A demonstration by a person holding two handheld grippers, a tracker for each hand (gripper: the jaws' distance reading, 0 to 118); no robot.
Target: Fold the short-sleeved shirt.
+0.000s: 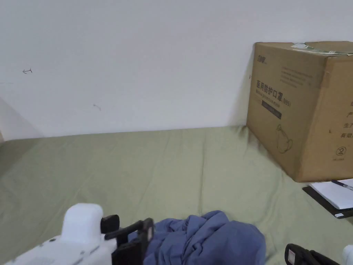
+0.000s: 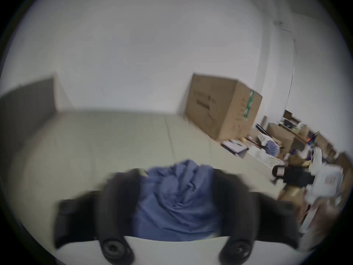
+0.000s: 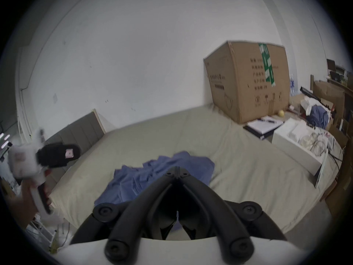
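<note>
From my head, the blue shirt point(image 1: 207, 238) lies crumpled on the bed point(image 1: 138, 165), my left hand-held gripper point(image 1: 143, 238) beside it. Left gripper view: jaws spread, shirt between. Right gripper view: my right hand-held gripper point(image 3: 178, 170) is pressed together above the shirt.

A blue shirt point(image 1: 207, 238) lies crumpled in a heap on the green sheet point(image 1: 138, 165), at the near edge of the bed and a little right of its middle. The left gripper point(image 1: 138, 238), white-bodied with black jaws, comes in at the near left corner, its jaws set apart and just beside the left side of the heap. The black tip of the right gripper point(image 1: 303, 257) shows at the near right edge, apart from the shirt. A cardboard box point(image 1: 303, 107) stands at the far right against the white wall point(image 1: 138, 62), with a notepad point(image 1: 332, 195) and pen point(image 1: 342, 185) in front of it
</note>
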